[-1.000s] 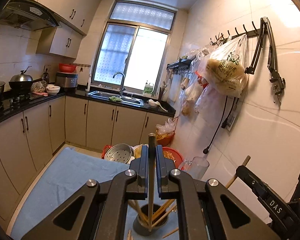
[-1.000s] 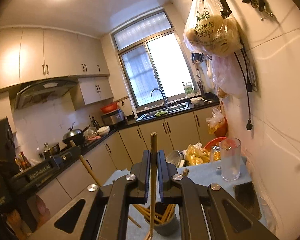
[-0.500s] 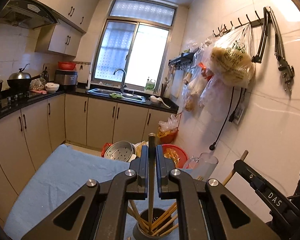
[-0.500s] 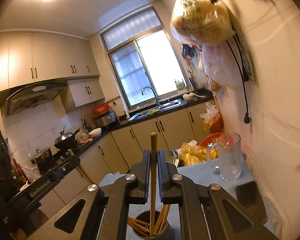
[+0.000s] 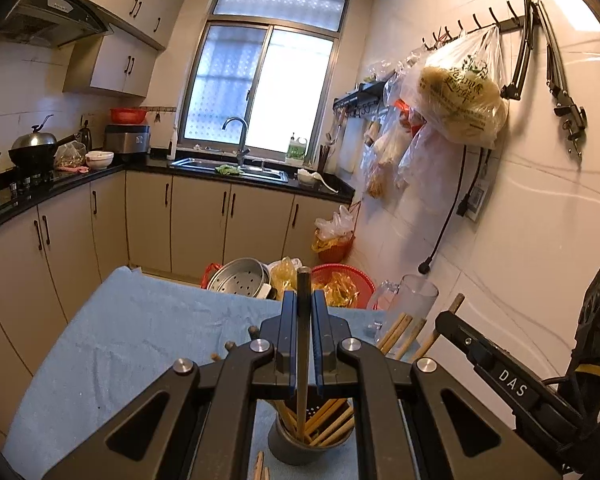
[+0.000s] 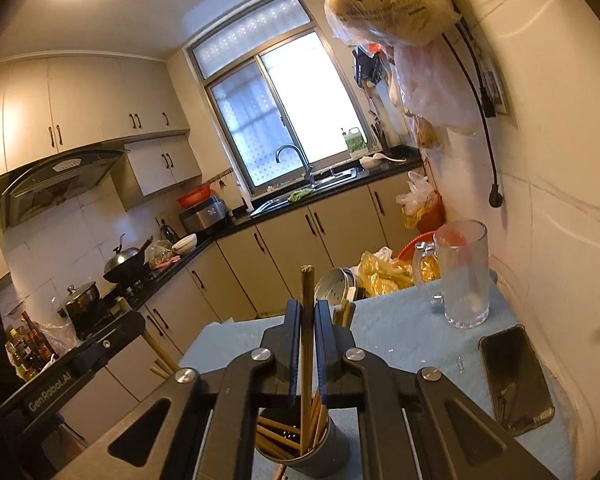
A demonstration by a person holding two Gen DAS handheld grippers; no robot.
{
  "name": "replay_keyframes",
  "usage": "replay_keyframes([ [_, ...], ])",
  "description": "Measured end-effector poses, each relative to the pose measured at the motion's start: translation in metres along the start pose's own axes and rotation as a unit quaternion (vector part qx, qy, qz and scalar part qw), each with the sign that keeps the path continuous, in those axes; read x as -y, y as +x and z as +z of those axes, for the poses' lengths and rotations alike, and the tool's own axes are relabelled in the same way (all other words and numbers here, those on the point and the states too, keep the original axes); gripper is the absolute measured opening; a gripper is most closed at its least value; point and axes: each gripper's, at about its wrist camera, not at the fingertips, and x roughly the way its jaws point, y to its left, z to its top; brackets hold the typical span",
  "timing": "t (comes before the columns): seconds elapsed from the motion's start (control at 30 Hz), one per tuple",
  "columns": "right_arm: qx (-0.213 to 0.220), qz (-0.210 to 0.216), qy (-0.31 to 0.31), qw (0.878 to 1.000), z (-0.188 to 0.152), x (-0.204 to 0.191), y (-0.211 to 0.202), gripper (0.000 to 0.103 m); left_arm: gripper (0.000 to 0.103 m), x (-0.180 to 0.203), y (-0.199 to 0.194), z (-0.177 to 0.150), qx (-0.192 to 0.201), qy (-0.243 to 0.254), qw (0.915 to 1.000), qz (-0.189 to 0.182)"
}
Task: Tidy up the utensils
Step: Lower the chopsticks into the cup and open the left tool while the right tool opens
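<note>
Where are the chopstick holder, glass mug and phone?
chopstick holder (image 6: 332,450): right wrist view, grey outer wall.
glass mug (image 6: 466,280): right wrist view, clear side wall.
phone (image 6: 514,380): right wrist view, dark screen.

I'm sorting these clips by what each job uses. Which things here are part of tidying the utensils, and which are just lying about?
In the job:
- left gripper, shut on a chopstick
- right gripper, shut on another chopstick
- grey holder with chopsticks in it

Just lying about:
- glass mug
- phone
- steamer pan
</note>
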Motion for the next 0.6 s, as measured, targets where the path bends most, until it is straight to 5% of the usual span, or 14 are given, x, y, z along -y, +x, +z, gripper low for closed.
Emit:
replay_keyframes([
  [0.6, -0.039, 0.002, 0.008, 0.999, -0.015, 0.004, 0.013, 0.012, 0.007, -0.009, 0.006, -0.01, -0.024, 0.003, 0.9997, 0.008],
])
